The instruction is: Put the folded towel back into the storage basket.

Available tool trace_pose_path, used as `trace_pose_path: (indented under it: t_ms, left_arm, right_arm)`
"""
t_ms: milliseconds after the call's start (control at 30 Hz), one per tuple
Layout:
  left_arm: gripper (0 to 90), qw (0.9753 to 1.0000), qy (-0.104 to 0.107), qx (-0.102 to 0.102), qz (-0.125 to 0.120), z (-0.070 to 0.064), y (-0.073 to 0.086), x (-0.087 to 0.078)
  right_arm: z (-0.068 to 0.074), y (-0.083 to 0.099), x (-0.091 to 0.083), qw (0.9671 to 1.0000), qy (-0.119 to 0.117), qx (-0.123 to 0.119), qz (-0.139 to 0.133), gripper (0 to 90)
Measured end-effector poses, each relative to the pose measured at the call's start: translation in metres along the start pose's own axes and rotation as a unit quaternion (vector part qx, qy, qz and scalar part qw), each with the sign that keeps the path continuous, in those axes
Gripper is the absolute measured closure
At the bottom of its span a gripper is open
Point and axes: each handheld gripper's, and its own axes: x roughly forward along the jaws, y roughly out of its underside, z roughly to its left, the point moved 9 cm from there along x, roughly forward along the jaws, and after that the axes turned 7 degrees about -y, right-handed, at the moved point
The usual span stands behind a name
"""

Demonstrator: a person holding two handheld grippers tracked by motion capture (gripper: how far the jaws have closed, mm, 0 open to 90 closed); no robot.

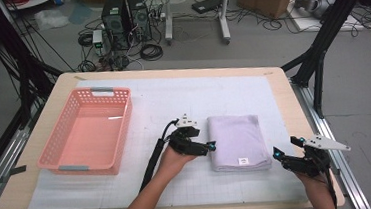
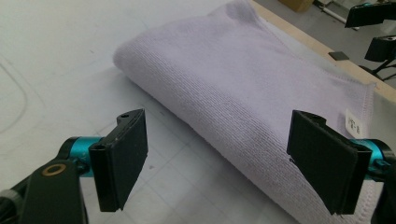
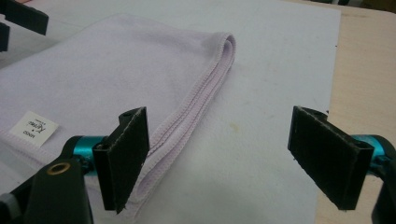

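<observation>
left gripper (image 1: 211, 146) jaws wide apart, holding nothing, at left folded edge of lilac towel (image 1: 238, 141). right gripper (image 1: 277, 153) jaws wide apart, empty, just off towel's near right corner. towel folded flat on white mat (image 1: 173, 105), right of centre; long axis runs near-to-far, label (image 1: 243, 161) at near edge. pink basket (image 1: 88, 130) well apart at left. bare mat between basket and towel.

Folded lilac towel (image 1: 238, 141), flat, white label
</observation>
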Motion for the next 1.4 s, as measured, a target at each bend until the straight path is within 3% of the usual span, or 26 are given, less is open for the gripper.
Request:
trace_pose_path:
  t_ms: [300, 433, 600, 700, 833, 1000, 1267, 1400]
  left_arm:
    - [20.8, 0.9998, 0.0, -0.002, 0.021, -0.008, -0.001, 0.021]
    - [20.7, 0.9996, -0.013, 0.003, 0.025, -0.012, -0.002, 0.029]
    - [19.6, 0.9986, -0.023, 0.003, 0.048, -0.013, 0.003, 0.037]
    - [20.7, 0.9979, -0.018, -0.007, 0.062, -0.012, 0.007, 0.041]
    - [22.1, 0.998, -0.014, -0.008, 0.062, -0.012, 0.007, 0.041]
    - [34.7, 0.9981, 0.003, -0.006, 0.061, -0.014, 0.008, 0.041]
    - [66.5, 0.9982, 0.03, -0.011, 0.051, -0.018, 0.007, 0.04]
    - [70.9, 0.9987, 0.034, 0.001, 0.038, -0.019, 0.005, 0.038]
  right_arm:
    - [0.002, 0.0, 0.001, 1.0, -0.003, -0.001, 0.002, 19.6]
    - [0.0, 0.001, 0.001, 1.0, -0.002, 0.0, 0.002, 19.6]
    - [0.0, 0.0, 0.001, 1.0, -0.001, 0.0, 0.001, 19.6]
    - [-0.001, 0.0, 0.0, 1.0, -0.001, 0.0, 0.001, 19.6]
    - [-0.001, 0.0, 0.0, 1.0, -0.002, 0.001, -0.001, 19.6]
    - [0.0, 0.0, 0.0, 1.0, -0.001, 0.001, 0.001, 19.6]
    - [0.0, 0.001, 0.001, 1.0, -0.003, 0.002, 0.001, 19.6]
    - [-0.001, 0.0, 0.001, 1.0, -0.002, 0.002, 0.0, 19.6]
